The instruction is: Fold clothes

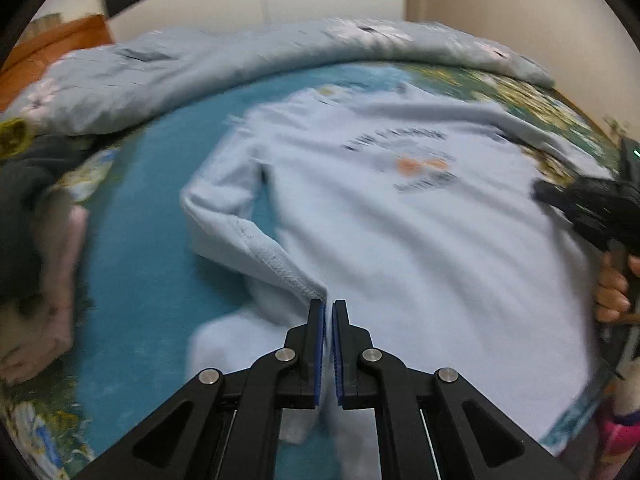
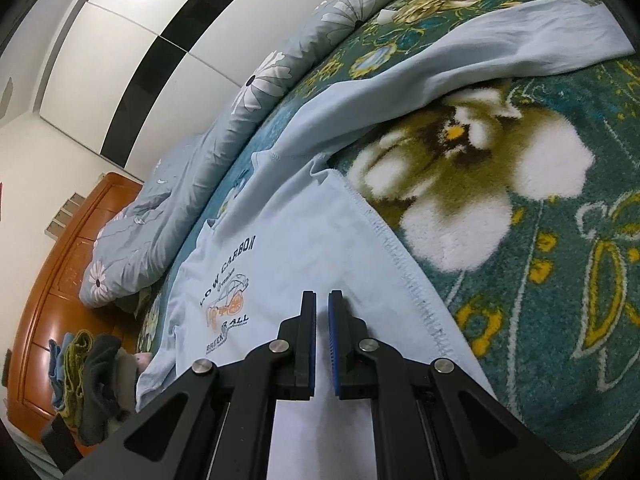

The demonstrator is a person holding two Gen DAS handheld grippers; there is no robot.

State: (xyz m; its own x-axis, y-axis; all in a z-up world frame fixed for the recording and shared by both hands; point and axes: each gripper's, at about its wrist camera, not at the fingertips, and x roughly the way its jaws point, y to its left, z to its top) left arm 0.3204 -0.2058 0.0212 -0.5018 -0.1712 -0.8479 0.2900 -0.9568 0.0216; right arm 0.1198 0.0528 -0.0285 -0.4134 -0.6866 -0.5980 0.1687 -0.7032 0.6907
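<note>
A light blue sweatshirt [image 1: 400, 220] with a printed chest logo [image 2: 228, 300] lies spread face up on a teal floral blanket [image 1: 140, 240]. My left gripper [image 1: 328, 304] is shut on the cuff of its left sleeve [image 1: 240, 224], which is doubled back toward the body. The left wrist view is blurred by motion. My right gripper [image 2: 322, 296] is shut, its tips low over the sweatshirt's body near the stitched side hem [image 2: 400, 256]; I see no fabric pinched between them. It also shows at the right edge [image 1: 538, 192], held by a hand [image 1: 612, 292]. The other sleeve [image 2: 480, 52] stretches away across the blanket.
A grey-blue flowered duvet [image 1: 200, 68] is bunched along the far side of the bed. A pile of dark and pink clothes [image 1: 32, 220] sits at the left, by the orange wooden headboard [image 2: 60, 280]. White wardrobe doors with a black stripe [image 2: 160, 32] stand behind.
</note>
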